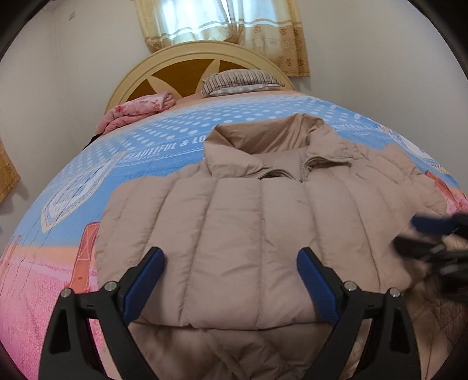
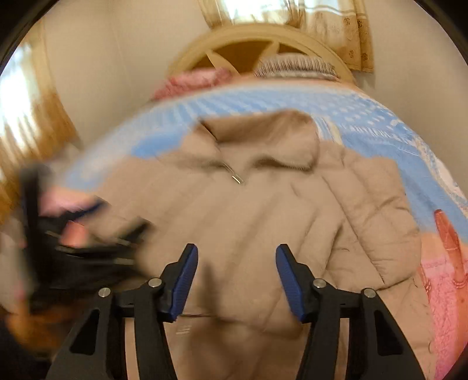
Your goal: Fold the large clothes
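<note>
A beige quilted puffer jacket (image 1: 234,210) lies flat on the bed, collar (image 1: 263,137) towards the headboard and zipper (image 1: 304,169) partly covered by a panel folded across the front. My left gripper (image 1: 230,252) hovers over the jacket's near part, jaws wide open with nothing between the blue pads. In the right wrist view, which is blurred, the jacket (image 2: 263,204) fills the middle. My right gripper (image 2: 237,248) stands above it, open, its pads clear of the fabric. The right gripper (image 1: 433,233) shows as a blur at the jacket's right edge, the left gripper (image 2: 87,233) as a blur on the left.
The bed sheet (image 1: 161,140) is blue with white dots, pink towards the near side. A striped pillow (image 1: 239,80) and a folded pink blanket (image 1: 137,108) lie by the cream headboard (image 1: 181,64). A curtain (image 1: 228,23) hangs behind, with walls on both sides.
</note>
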{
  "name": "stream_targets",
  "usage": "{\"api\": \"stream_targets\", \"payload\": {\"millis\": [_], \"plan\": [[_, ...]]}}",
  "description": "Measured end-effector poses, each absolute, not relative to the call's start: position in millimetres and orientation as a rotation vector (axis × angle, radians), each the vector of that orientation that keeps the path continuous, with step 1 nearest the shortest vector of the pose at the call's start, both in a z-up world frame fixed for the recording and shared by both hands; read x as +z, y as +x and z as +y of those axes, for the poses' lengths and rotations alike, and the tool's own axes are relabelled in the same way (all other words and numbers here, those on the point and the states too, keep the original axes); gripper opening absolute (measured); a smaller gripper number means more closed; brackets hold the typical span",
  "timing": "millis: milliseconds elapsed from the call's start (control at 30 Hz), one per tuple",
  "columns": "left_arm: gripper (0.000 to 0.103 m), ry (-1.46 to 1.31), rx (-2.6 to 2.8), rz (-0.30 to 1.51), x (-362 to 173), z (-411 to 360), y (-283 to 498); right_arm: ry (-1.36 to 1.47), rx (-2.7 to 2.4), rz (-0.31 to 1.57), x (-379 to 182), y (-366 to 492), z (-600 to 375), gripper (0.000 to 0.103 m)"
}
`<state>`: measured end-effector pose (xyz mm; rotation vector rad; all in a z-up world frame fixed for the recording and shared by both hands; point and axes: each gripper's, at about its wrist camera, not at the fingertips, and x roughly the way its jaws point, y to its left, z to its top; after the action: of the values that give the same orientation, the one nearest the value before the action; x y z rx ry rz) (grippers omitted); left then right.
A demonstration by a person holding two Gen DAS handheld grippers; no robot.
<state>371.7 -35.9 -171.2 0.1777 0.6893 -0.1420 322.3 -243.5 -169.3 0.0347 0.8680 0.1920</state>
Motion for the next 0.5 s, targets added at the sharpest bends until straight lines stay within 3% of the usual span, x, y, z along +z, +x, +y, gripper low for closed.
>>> {"api": "stream_targets", "payload": {"millis": [500], "plan": [[0.097,0.202,-0.089,0.712,-168.8,-25.7,406.2,0.047,0.188,0.861,-201.9,316.8,-251.3,0.053]]}}
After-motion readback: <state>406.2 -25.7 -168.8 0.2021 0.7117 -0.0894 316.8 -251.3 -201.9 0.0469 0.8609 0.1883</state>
